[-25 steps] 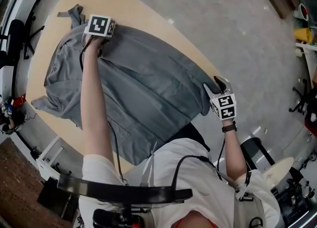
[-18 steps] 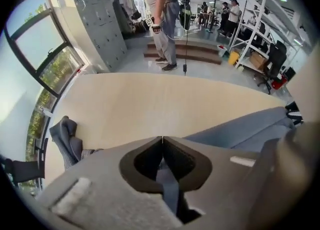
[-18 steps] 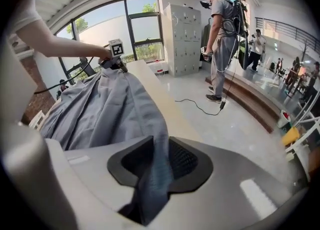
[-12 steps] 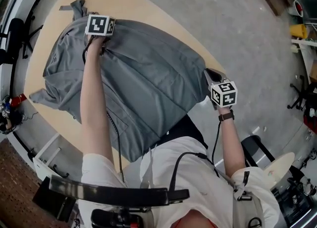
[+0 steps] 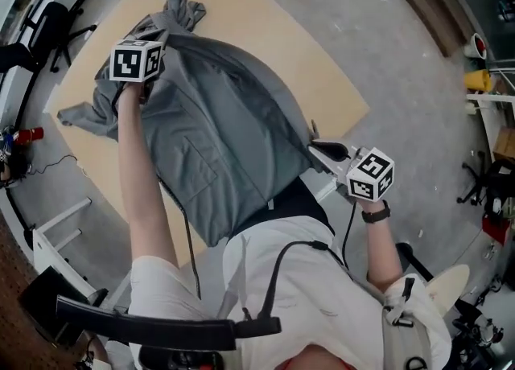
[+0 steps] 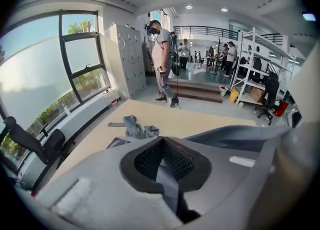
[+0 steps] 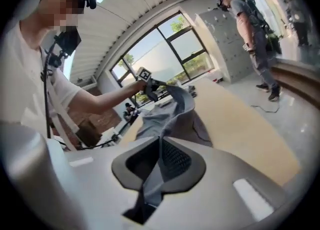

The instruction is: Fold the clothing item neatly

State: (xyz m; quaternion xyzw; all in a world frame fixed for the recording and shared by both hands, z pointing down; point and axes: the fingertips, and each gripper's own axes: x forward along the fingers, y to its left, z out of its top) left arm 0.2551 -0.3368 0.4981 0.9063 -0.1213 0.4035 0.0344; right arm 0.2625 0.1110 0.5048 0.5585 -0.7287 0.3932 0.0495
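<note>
Over the tan table (image 5: 322,79), left tongs (image 6: 167,173) and right tongs (image 5: 317,150) clench the grey shirt (image 5: 217,135) stretched between them.

Tan table (image 5: 322,79) — grey garment (image 5: 217,127), far end seemingly resting there.

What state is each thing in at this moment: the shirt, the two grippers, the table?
grey shirt: spread out, pinched at two edges, near end hanging off the table.
left gripper: shut on a fold of the grey shirt.
right gripper: shut on a fold of the grey shirt.
table: partly covered by the grey shirt.
</note>
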